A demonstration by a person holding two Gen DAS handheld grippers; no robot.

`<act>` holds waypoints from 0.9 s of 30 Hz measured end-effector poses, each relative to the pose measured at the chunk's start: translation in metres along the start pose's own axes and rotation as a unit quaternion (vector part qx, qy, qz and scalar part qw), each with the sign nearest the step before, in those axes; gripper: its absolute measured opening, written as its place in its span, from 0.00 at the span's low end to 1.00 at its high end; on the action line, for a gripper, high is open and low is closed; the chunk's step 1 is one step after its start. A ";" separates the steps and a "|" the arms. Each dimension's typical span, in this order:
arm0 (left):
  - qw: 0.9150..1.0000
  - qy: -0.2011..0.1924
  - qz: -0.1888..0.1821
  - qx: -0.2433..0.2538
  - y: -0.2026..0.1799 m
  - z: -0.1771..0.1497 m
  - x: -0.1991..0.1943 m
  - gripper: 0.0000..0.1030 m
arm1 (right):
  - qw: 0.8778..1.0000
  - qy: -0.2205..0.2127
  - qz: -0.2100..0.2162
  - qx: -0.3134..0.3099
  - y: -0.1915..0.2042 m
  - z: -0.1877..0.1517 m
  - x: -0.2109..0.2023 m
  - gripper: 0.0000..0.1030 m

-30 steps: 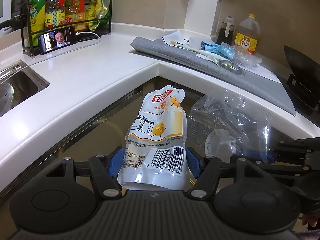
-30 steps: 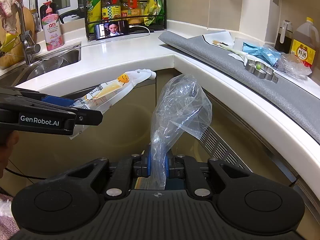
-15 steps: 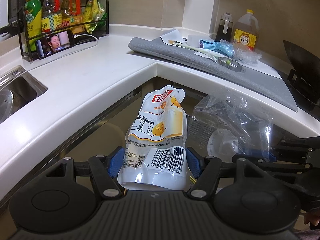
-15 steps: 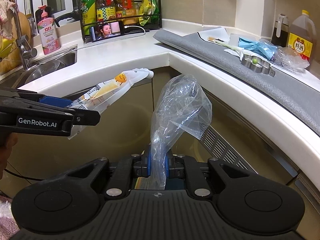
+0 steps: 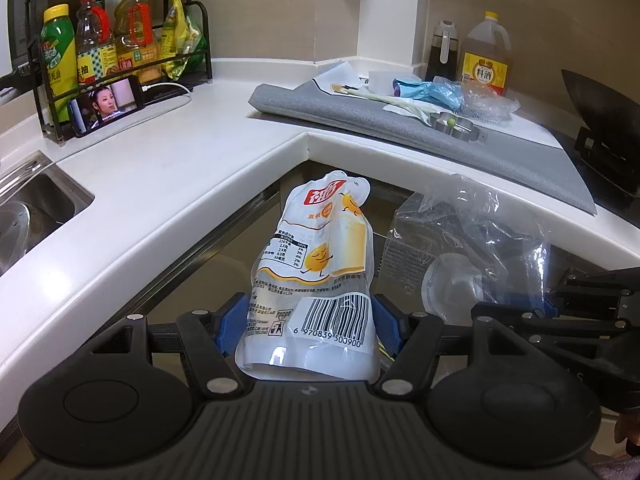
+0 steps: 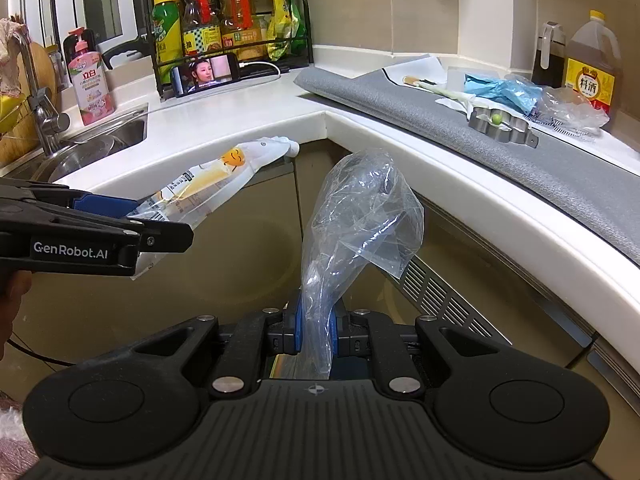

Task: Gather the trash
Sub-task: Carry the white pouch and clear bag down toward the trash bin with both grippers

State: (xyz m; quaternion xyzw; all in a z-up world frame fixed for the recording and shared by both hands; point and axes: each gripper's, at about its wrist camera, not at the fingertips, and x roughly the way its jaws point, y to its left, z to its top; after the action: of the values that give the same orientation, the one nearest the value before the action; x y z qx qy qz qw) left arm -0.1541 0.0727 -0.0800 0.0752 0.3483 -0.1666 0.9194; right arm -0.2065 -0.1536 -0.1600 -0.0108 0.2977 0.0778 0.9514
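Your snack pouch (image 5: 316, 280) hides its bottom edge behind the left gripper (image 5: 310, 320) body, the sink (image 5: 36, 216) is cut off at the picture's left edge, and the pouch's small print stays unreadable.

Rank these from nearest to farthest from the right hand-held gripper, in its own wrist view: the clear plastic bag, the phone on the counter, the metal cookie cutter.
1. Clear plastic bag: pinched in the right hand-held gripper, straight ahead.
2. Metal cookie cutter: on the grey mat, right of centre.
3. Phone: propped against the bottle rack, far back left.
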 end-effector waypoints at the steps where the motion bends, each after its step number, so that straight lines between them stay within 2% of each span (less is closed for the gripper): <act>1: 1.000 0.002 0.000 0.001 0.000 0.000 0.001 0.70 | 1.000 0.000 -0.001 0.003 -0.001 0.000 0.000 0.13; 27: 0.999 0.042 -0.006 0.025 -0.005 0.007 0.025 0.70 | 0.999 0.020 -0.009 0.040 -0.024 -0.010 0.015 0.13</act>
State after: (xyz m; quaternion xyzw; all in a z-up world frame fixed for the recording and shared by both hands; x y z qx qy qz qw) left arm -0.1338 0.0600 -0.0915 0.1032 0.3824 -0.1780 0.9008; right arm -0.1965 -0.1758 -0.1771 0.0226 0.3190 0.0568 0.9458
